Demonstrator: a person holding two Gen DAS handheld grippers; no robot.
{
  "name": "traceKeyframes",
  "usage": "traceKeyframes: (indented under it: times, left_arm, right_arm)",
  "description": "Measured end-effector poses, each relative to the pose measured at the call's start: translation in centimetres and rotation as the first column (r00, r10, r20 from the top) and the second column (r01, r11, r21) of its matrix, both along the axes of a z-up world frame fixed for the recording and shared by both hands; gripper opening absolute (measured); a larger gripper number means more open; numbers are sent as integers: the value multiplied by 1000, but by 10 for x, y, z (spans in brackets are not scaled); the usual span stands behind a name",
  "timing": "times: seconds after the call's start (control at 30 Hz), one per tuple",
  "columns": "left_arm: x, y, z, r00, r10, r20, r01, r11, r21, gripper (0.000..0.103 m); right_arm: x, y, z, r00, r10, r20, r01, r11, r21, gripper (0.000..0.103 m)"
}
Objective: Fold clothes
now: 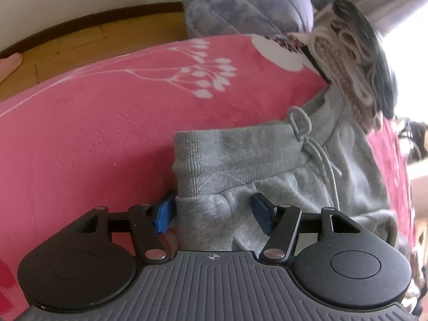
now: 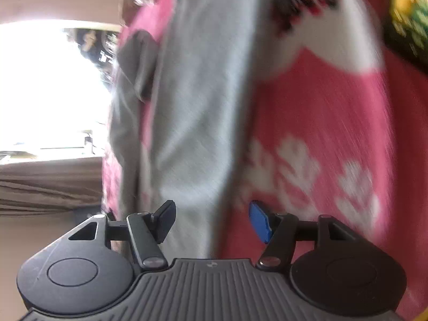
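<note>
Where sweatpants (image 1: 240,157) waistband ends, pink blanket (image 1: 107,123) lies bare.

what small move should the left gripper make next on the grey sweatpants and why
Probably close the left gripper on the grey sweatpants: its fingers already straddle the fabric just below the waistband corner, and look open, not pinching it.

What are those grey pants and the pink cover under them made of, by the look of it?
The grey sweatpants look like soft cotton-type jersey: matte, heathered, with a ribbed waistband and a cord drawstring. The pink blanket looks like fleece or plush: a nubbly, matte surface with white printed flowers.
</note>
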State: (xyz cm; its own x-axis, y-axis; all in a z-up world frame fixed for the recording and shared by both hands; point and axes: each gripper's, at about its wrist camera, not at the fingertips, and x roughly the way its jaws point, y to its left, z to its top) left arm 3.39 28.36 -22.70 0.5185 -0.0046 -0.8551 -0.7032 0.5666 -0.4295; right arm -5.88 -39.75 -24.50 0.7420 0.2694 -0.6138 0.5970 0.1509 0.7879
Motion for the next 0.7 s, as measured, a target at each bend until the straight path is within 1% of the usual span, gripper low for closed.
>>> traceKeyframes:
  times: [0.07,0.1,0.17,0.2,0.23,0.3,0.33,0.37,0.4,0.47,0.53,0.6,0.67,0.7]
  left_arm:
    - [-2,1,-2,1000,27,7,-27,1000,-3,58]
    - [-2,1,-3,999,37,11,-37,999,-1,57]
    - [-2,-4,-2,999,40,11,-41,999,31,55]
    - [-1,-7,-1,999,38,9,-39,998,51,52]
    - [0,-10,0,999,32,3,-32,997,77,50]
    - [1,-16,1,999,32,-5,-31,992,120,42]
    - [2,-17,2,999,35,-8,-34,991,133,39]
    - [1,-17,4,999,43,-9,-41,990,133,32]
    - [0,-17,6,999,50,-9,-48,990,133,25]
    - [-6,-17,17,999,49,17,-51,991,124,20]
    - [-11,-21,30,999,14,38,-20,987,159,20]
    - [-16,-26,35,999,-25,45,17,983,181,20]
    - [-16,-30,29,998,-52,20,47,978,203,21]
    - [-16,-30,24,999,-50,7,48,981,186,22]
  right_arm:
    - [2,-6,0,999,-33,3,33,999,-10,64]
    - [2,-8,-4,999,-50,-2,50,999,3,62]
    - [-1,-14,-16,997,-74,-11,74,996,51,56]
    - [1,-13,-20,997,-73,-5,73,995,67,53]
    - [3,-12,-24,997,-71,1,71,994,79,48]
    - [6,-11,-26,999,-52,7,52,996,68,30]
    - [9,-9,-26,999,-36,-12,36,998,44,10]
    - [10,-8,-24,999,-24,-28,24,999,25,5]
    - [8,-9,-22,999,-28,-29,29,999,27,5]
    - [3,-11,-11,1000,-20,-23,20,1000,7,4]
    - [-2,-13,2,1000,-3,-24,3,1000,-22,4]
    - [-6,-13,8,999,5,-37,-7,999,-49,4]
    - [-10,-19,1,998,1,-69,-5,999,-53,4]
    - [-12,-20,-6,997,-2,-78,-1,999,-33,4]
